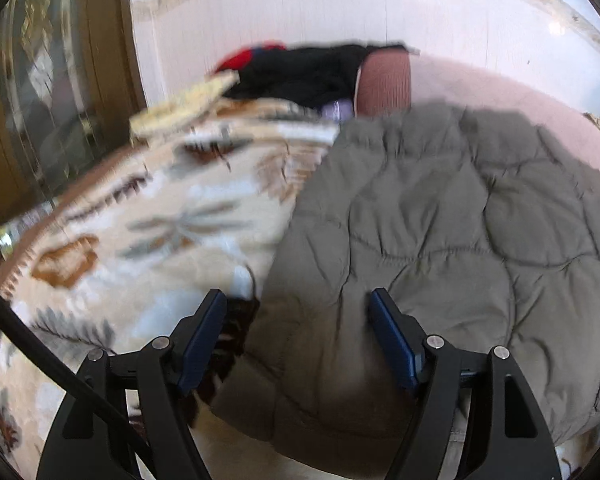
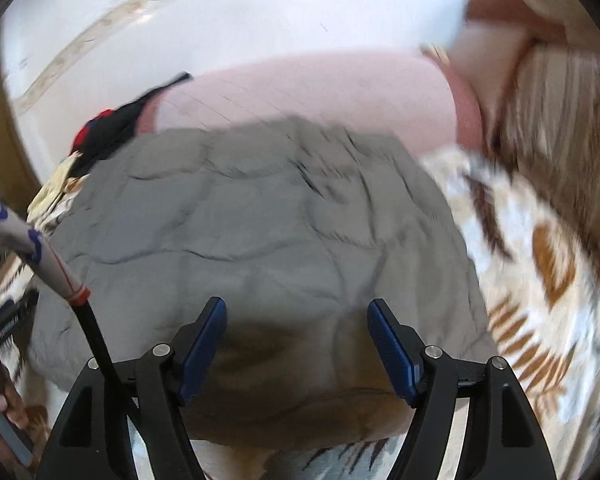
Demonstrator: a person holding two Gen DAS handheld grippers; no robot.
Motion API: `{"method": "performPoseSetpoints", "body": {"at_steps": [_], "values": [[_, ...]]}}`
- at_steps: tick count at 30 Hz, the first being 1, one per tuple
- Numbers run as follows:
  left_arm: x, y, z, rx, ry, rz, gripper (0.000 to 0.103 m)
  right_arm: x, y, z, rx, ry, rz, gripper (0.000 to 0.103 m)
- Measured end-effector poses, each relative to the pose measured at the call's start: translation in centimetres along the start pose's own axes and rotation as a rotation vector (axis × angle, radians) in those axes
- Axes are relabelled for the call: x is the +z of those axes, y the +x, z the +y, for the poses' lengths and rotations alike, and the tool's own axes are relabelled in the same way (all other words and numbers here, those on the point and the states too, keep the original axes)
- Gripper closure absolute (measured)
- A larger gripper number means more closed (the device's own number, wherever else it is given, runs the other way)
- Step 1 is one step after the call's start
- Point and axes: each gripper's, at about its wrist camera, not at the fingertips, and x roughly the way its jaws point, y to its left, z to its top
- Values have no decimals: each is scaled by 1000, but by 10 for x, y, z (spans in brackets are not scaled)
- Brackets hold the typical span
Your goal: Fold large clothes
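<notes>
A grey quilted puffer garment [image 1: 440, 240] lies folded into a rough rectangle on a patterned blanket; it also shows in the right wrist view [image 2: 260, 232]. My left gripper [image 1: 298, 300] is open and empty, hovering over the garment's near left edge. My right gripper [image 2: 296, 308] is open and empty, hovering over the garment's near edge at its middle. Neither gripper holds cloth.
A cream blanket with brown and grey leaf patterns [image 1: 140, 220] covers the bed, also in the right wrist view [image 2: 540, 280]. A pile of black and red clothes [image 1: 300, 68] lies at the back by a pink cushion [image 1: 384, 80]. A wooden cabinet [image 1: 40, 100] stands left. The other hand and gripper cable [image 2: 60, 272] are at left.
</notes>
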Motion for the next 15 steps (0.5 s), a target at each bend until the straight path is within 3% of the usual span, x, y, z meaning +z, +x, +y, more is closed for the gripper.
{"method": "performPoseSetpoints", "body": {"at_steps": [3,5,8,15], "values": [[0,4,-1,-13,3,15,30,-6,25,-20,75,92,102,25],[4,2,5,-29,-11,19,30,-3,21,-24,89,101,91,25],[12,1,31,-103,-127,70,30,3,9,-37,114,151,56,25],[4,-1,94,-174,-333,199,26,2,-20,-111,-11,367,21,22]]}}
